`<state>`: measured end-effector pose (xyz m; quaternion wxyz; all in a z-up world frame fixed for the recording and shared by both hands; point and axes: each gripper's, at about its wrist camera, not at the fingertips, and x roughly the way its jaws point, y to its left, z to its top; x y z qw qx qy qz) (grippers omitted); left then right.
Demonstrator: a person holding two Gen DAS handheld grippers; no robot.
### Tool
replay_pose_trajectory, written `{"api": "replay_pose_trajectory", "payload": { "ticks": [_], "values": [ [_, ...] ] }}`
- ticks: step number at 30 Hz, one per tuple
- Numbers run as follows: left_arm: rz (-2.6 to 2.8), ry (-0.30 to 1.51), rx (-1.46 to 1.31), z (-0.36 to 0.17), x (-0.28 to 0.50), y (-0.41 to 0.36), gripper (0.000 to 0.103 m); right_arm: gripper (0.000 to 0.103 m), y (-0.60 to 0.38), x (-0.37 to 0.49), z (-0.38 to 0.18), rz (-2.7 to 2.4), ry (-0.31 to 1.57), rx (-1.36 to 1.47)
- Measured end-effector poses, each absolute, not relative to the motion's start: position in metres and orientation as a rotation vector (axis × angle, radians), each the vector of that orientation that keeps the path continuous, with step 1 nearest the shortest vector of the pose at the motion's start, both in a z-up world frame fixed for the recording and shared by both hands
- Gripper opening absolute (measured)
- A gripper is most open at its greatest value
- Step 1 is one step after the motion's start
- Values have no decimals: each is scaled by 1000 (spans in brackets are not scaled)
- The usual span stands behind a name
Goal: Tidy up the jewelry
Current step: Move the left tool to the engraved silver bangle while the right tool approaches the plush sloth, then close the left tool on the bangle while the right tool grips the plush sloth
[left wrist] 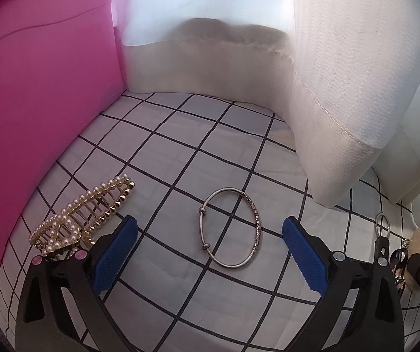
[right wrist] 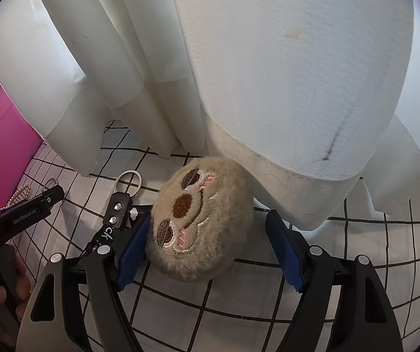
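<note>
Seen from two wrist cams over a checked cloth surface (left wrist: 180, 158). Left gripper (left wrist: 210, 245) held wide & empty, angled down w/ silver bangle (left wrist: 229, 228) lying flat between its blue pads (left wrist: 113, 256), untouched; probably lined up for pickup. Bangle thin, oval, part engraved, two small beads. Pearl hair comb (left wrist: 84, 220) just beside left pad, near pink box (left wrist: 40, 111). Right gripper (right wrist: 210, 252) spread wide around plush keychain (right wrist: 201, 220), left pad touching fur, not squeezed.
</note>
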<state>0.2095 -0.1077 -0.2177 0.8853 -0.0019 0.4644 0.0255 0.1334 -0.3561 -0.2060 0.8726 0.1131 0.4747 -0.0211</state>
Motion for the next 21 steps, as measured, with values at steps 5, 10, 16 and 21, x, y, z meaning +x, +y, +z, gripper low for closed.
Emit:
{"api": "replay_pose_trajectory", "payload": {
  "ticks": [5,10,16,21],
  "values": [
    [65,952,-6,-220,216,-112,98,74,-355,134,-208,-45,970,212],
    [55,951,2,-217,213,-118,92,73,-351,137,-211,-46,959,206],
    [9,906,38,-211,190,-134,58,69,-350,134,-210,-36,952,191],
    [3,878,75,-209,182,-146,39,54,-349,126,-208,-23,938,187]
  ]
}}
